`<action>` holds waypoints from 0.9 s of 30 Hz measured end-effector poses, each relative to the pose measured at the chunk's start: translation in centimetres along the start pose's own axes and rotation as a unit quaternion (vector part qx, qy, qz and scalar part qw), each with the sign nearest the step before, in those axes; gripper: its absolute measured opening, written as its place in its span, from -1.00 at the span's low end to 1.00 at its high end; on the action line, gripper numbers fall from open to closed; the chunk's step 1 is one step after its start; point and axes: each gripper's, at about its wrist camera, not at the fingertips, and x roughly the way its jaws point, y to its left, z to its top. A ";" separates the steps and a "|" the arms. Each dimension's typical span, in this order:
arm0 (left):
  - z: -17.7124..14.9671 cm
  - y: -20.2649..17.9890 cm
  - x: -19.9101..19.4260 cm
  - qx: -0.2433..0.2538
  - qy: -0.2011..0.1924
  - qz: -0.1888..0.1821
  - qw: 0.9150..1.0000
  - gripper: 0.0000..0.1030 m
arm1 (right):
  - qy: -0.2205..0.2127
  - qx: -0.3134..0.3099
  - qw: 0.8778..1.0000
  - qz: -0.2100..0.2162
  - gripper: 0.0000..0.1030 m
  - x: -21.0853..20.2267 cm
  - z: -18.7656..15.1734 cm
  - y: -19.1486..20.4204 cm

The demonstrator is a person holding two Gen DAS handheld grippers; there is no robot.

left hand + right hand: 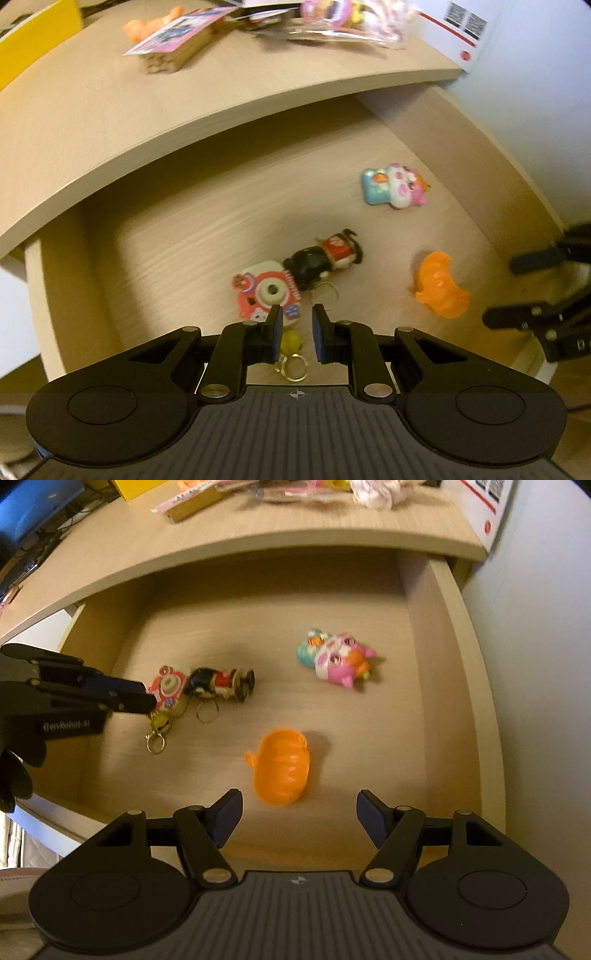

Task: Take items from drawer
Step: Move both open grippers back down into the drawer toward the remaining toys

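The open wooden drawer [62, 280] [421, 635] holds several small toys. My left gripper [297, 328] [142, 698] hovers low over a pink camera keychain [264, 295] [168, 688] with a yellow bell [291, 341] and ring; its fingers stand narrowly apart, gripping nothing. A black-haired figure keychain [325, 258] [221, 681] lies beside it. My right gripper [300, 805] [517, 288] is wide open just short of an orange plastic toy [282, 771] [439, 284]. A pink and teal cat toy [393, 186] [338, 659] lies farther back.
The desktop [147, 118] [258, 542] overhangs the back of the drawer and carries packaged toys [332, 18], a cardboard piece [177, 44], a yellow box [33, 40] and a white barcoded box [465, 29]. A pale wall [546, 664] runs along the drawer's right side.
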 end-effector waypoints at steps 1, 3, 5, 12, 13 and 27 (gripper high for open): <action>-0.1 0.2 0.0 -0.007 0.001 0.002 1.000 -0.64 | 0.003 0.003 1.000 0.002 0.34 0.1 -0.2 0.0; -0.2 0.8 0.1 -0.023 0.002 0.007 1.000 -0.64 | -0.001 0.000 1.000 0.001 0.34 0.1 -0.6 0.2; -0.3 1.3 0.3 -0.033 0.007 0.011 0.999 -0.64 | -0.001 0.000 1.000 0.001 0.35 0.0 -0.6 0.2; -0.4 2.2 1.8 -0.057 0.029 0.027 0.998 -0.64 | 0.008 0.006 1.000 0.023 0.62 0.3 -0.7 0.3; -0.4 2.3 2.0 -0.064 0.032 0.029 0.997 -0.64 | 0.012 0.006 1.000 0.026 0.67 0.4 -0.7 0.4; 0.8 -2.0 1.8 0.073 -0.011 -0.047 0.996 -0.64 | 0.044 0.010 0.998 0.039 0.80 0.7 -0.2 0.9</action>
